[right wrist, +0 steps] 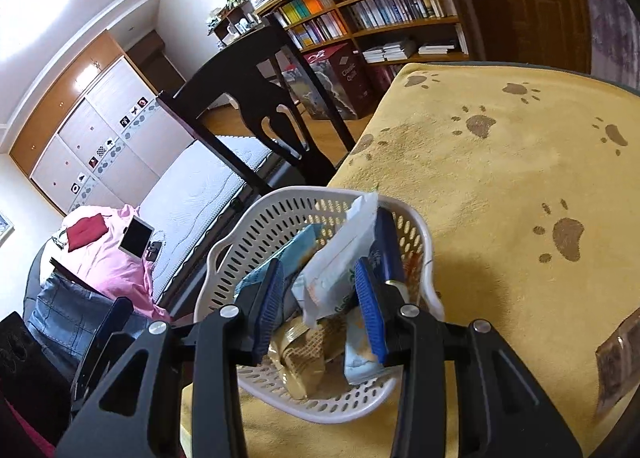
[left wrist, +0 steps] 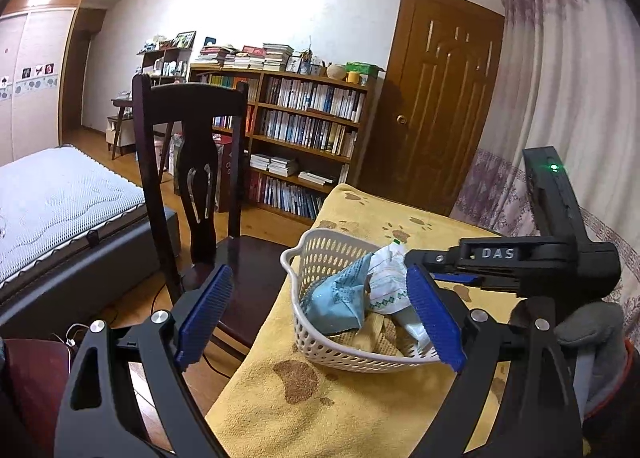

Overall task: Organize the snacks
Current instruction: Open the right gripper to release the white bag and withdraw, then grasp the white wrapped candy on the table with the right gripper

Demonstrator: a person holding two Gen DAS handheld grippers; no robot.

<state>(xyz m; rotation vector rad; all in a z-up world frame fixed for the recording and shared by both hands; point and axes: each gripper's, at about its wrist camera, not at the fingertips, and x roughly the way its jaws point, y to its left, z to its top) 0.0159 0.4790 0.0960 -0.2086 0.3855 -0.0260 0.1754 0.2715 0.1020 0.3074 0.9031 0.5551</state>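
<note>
A white snack packet is seen standing in the white perforated basket, its long axis tilted up and away, with the crimped top end pointing toward the far rim and the lower end buried among other wrappers. It lies between the blue pads of the right gripper, whose fingers are partly spread on either side of it; whether the pads actually press on it cannot be told. A light blue packet leans beside it, and tan wrappers are heaped on the basket floor.

The basket sits near the left edge of the tabletop, on a yellow paw-print cloth, with a dark wooden chair just beyond. The left gripper is held in front of the basket with its fingers spread wide and nothing between them.

It is judged that the tall packet could topple or spring out once released, since it is propped rather than lying flat. The light basket could also be dragged toward the edge if a finger catches its rim. Another packet remains on the cloth at the right.
</note>
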